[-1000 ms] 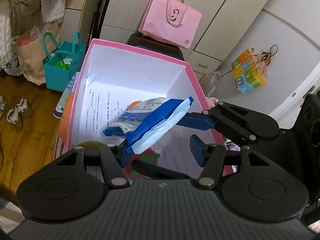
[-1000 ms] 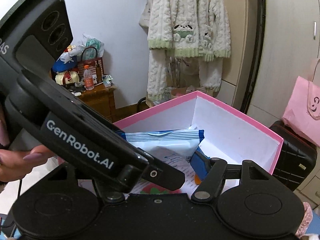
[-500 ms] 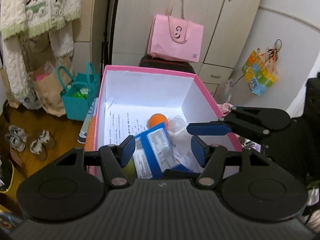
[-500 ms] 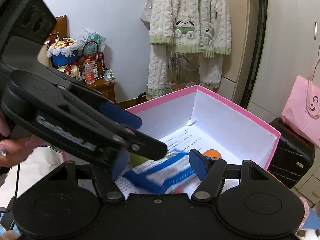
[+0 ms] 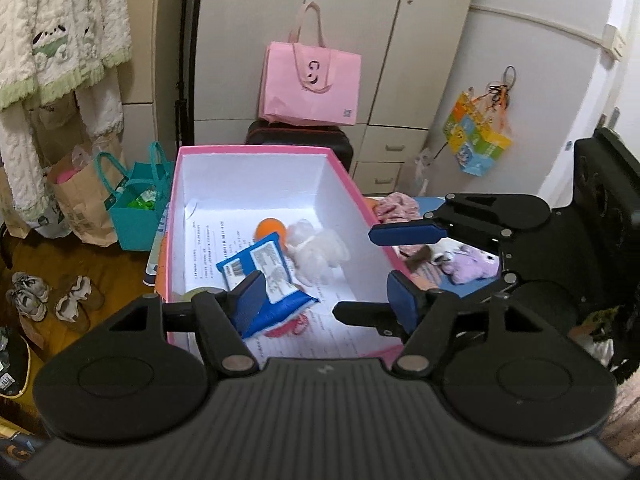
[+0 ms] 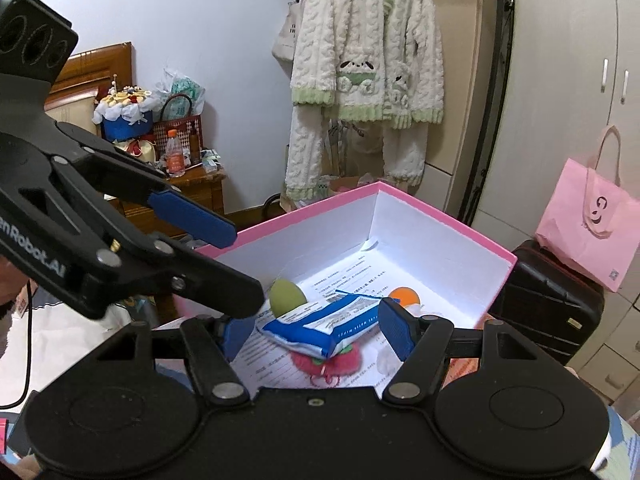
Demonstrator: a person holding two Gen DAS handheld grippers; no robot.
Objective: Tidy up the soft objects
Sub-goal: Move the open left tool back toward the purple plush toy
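Well, both grippers empty, left [image 5: 324, 294] opening, right [image 6: 316, 330] agape; the pack [image 5: 262, 276] looks light, squashy, best pinched midway

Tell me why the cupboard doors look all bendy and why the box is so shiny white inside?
Left wrist view: the fisheye lens bows the cupboard doors near the edges. Right wrist view: light falls straight into the pink box, so its white floor glares, while the black claw up close stays dark.
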